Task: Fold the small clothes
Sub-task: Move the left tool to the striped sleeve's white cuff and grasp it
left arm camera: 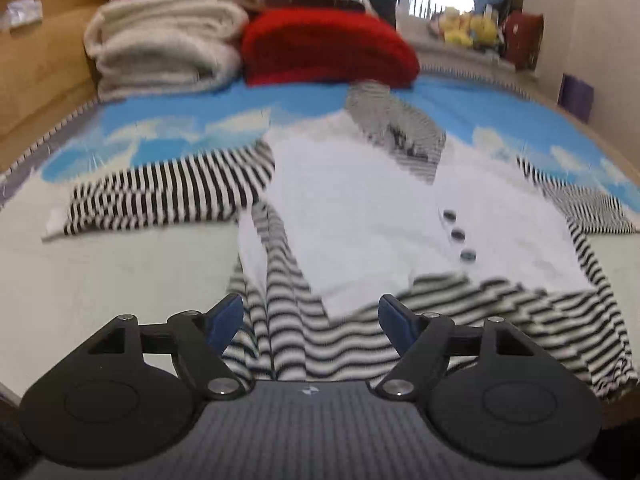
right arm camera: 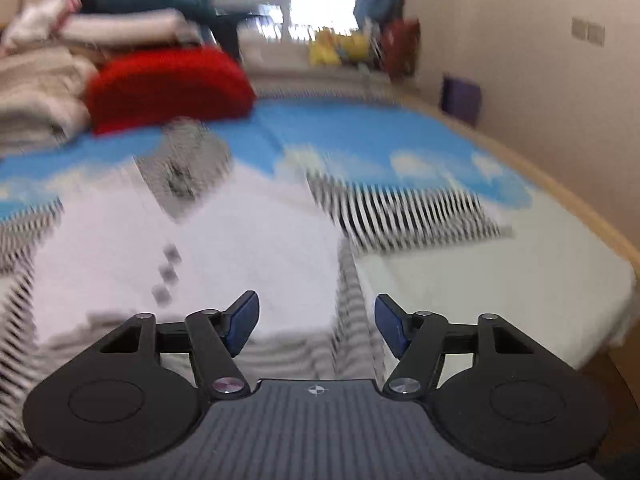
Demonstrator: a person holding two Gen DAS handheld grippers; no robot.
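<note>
A small top (left arm camera: pixel 360 216) lies spread flat on the bed (left arm camera: pixel 100 280), white in the body with black-and-white striped sleeves, collar and hem. Three dark buttons (left arm camera: pixel 458 235) run down its front. One sleeve (left arm camera: pixel 168 196) stretches out to the left in the left wrist view; the other sleeve (right arm camera: pixel 408 212) reaches right in the right wrist view (that view is badly blurred). The left gripper (left arm camera: pixel 310 316) hovers over the striped hem near the top's lower left corner, jaws spread wide, holding nothing. The right gripper (right arm camera: pixel 316 320) is likewise wide apart and empty, above the hem at the top's right side seam. Behind the top, a red cushion (left arm camera: pixel 328 48) sits just beside a stack of cream blankets (left arm camera: pixel 164 44) on the blue sky-print sheet (left arm camera: pixel 168 112).
</note>
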